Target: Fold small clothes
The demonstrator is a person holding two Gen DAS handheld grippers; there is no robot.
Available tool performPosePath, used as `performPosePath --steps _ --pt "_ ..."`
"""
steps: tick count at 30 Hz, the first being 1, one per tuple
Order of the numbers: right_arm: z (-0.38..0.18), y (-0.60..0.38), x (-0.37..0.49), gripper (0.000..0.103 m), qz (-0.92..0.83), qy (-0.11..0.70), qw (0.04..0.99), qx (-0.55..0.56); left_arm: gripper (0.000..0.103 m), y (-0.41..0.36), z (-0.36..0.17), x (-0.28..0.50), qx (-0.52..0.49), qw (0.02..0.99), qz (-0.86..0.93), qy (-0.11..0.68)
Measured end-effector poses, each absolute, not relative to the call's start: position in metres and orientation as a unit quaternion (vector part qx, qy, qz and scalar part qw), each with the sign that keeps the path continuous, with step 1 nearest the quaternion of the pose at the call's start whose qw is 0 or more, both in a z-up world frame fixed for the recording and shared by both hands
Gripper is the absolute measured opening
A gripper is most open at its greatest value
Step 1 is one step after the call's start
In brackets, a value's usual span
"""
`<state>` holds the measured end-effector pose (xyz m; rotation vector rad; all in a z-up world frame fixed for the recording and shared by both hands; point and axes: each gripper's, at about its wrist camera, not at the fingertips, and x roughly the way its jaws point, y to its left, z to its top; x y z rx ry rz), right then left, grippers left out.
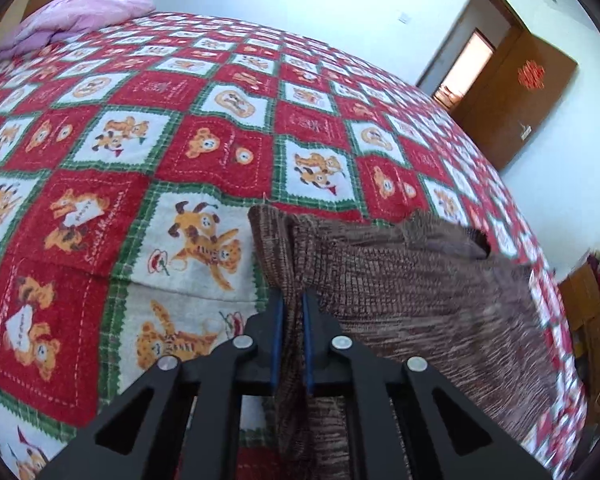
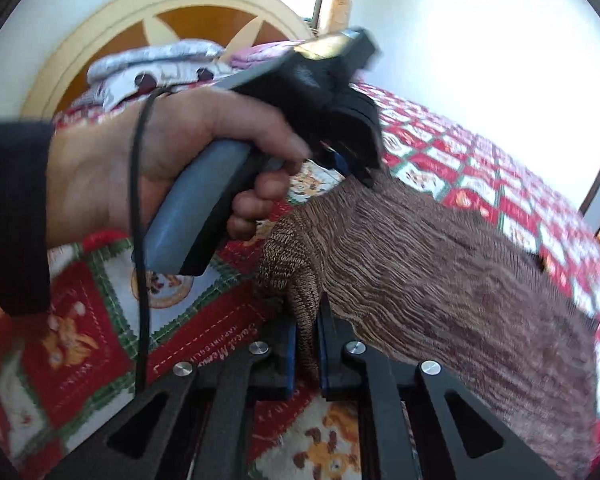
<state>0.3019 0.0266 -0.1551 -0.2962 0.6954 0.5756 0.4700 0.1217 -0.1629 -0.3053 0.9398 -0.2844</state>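
Pinching a bunched edge of the brown knitted garment (image 1: 400, 280) between its blue-lined fingers, the left tool (image 1: 293, 300) holds the cloth lifted above the bed. Beyond that garment, the red, white and green checked bedspread (image 1: 140, 160) with cartoon dogs covers the whole bed, and a pink pillow (image 1: 80, 12) lies at its far corner. A brown wooden door (image 1: 516, 100) stands open past the bed.

The right tool (image 2: 310, 320) is pressed together on another ribbed edge of the brown knitted garment (image 2: 440, 272), which stretches up to the left tool (image 2: 364, 172), gripped by the person's left hand (image 2: 172, 160). Behind that hand, a rounded headboard (image 2: 112, 28) rises at the bed's end.
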Motion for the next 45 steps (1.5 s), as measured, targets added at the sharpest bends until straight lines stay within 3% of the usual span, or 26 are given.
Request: performPosePath --steps 8,17,36,45 --pt "-0.135 -0.018 0.297 0.007 0.287 0.344 0.892 -0.049 0.008 0.117 -0.134 0.464 -0.209 0.868 -0.15 0.425" --pt "-0.118 -0.068 0.294 0.006 0.279 0.341 0.898 0.016 0.008 0.063 -0.084 0.454 -0.196 0.876 -0.198 0.394" --pt "-0.112 -0.193 0.275 0.006 0.234 0.353 0.899 0.112 0.008 -0.047 -0.052 0.446 -0.168 0.862 -0.289 0.38" --pt "-0.14 -0.253 0.276 0.006 0.199 0.388 0.883 0.177 0.008 -0.119 -0.066 0.451 -0.129 0.849 -0.318 0.402"
